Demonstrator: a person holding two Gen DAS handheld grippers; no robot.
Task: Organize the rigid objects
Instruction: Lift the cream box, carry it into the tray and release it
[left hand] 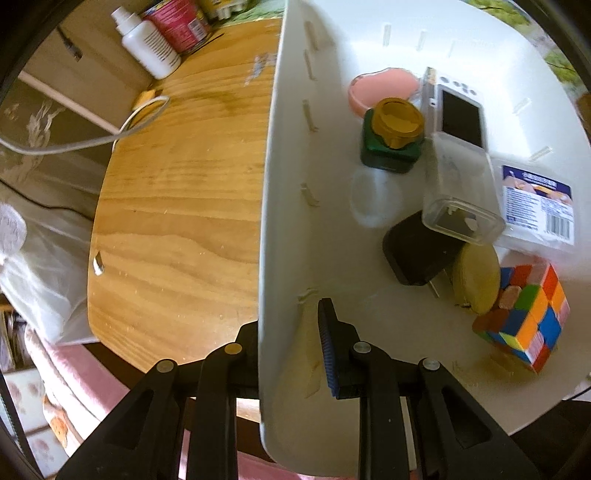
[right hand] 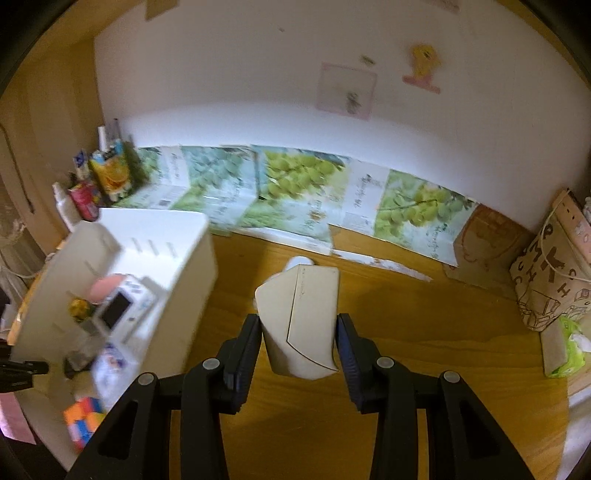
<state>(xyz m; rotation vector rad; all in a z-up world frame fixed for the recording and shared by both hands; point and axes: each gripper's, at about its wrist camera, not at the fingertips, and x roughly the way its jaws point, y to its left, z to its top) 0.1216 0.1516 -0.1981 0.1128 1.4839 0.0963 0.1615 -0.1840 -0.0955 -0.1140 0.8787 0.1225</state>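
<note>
My left gripper is shut on the wall of a white plastic bin, one finger inside and one outside. The bin holds a Rubik's cube, a green jar with a gold lid, a pink round case, a white handheld device, a clear plastic box, a black charger and a labelled packet. My right gripper is shut on a cream-white bottle-shaped object above the wooden table. The bin also shows in the right wrist view, at left.
A white bottle and a red can stand at the table's far corner, with a white cable nearby. Printed grape sheets lean on the wall. A patterned paper bag and a green packet sit at right.
</note>
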